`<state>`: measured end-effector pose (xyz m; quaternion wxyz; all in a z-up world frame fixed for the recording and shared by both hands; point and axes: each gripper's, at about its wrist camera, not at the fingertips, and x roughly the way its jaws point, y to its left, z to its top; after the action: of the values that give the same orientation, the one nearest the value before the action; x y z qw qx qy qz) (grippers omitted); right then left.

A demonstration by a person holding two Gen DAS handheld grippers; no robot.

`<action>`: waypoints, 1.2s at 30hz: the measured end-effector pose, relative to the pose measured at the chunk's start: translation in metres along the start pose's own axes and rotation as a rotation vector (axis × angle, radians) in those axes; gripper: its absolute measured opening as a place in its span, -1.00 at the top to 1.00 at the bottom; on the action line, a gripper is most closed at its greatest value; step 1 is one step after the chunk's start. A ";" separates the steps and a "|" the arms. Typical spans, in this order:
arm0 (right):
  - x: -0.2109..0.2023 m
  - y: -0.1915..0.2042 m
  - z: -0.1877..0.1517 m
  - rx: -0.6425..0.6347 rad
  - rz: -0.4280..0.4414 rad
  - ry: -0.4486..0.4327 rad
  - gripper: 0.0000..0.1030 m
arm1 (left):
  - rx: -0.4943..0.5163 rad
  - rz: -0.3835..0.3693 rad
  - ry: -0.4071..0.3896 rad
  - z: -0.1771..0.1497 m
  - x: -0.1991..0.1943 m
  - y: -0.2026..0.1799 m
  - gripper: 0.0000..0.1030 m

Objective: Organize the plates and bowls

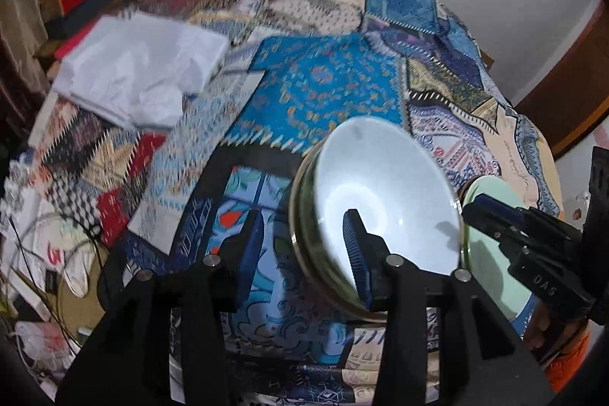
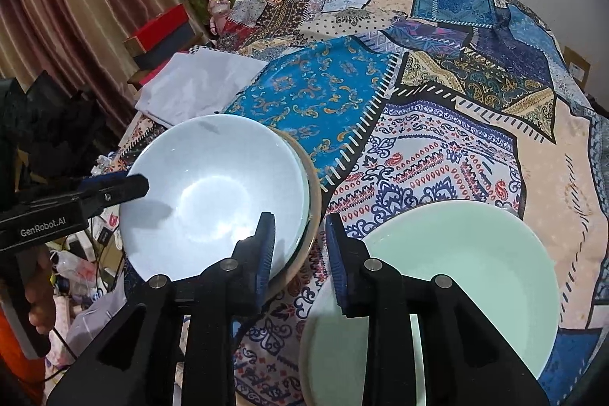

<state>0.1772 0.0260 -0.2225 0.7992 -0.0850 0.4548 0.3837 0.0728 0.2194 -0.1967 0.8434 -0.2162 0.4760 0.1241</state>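
White bowl (image 2: 213, 193) rim between open right gripper (image 2: 300, 253) jaws; left gripper (image 1: 304, 253) open, straddling opposite rim

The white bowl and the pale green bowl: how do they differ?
The white bowl is bluish white with a tan outer rim; the green bowl is mint all over. The white bowl has the right claw straddling its rim and the left claw at its far edge; no claw closes on the green bowl. Both are round, empty and sit on the patchwork cloth.
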 end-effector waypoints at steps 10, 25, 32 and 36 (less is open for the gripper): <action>0.020 0.001 -0.003 0.012 0.021 0.057 0.49 | -0.027 -0.074 0.070 -0.009 0.026 0.009 0.14; 0.040 0.005 -0.003 0.026 0.034 0.094 0.43 | -0.042 -0.136 0.135 -0.011 0.055 0.005 0.27; 0.037 0.006 -0.002 0.052 0.041 0.066 0.44 | -0.042 -0.112 0.132 -0.012 0.052 -0.001 0.34; 0.035 0.007 0.001 0.056 0.033 0.057 0.44 | -0.041 -0.084 0.125 -0.013 0.047 -0.005 0.32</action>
<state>0.1828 0.0503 -0.2480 0.7815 -0.0659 0.4891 0.3816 0.0900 0.2088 -0.2414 0.8119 -0.2604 0.5156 0.0847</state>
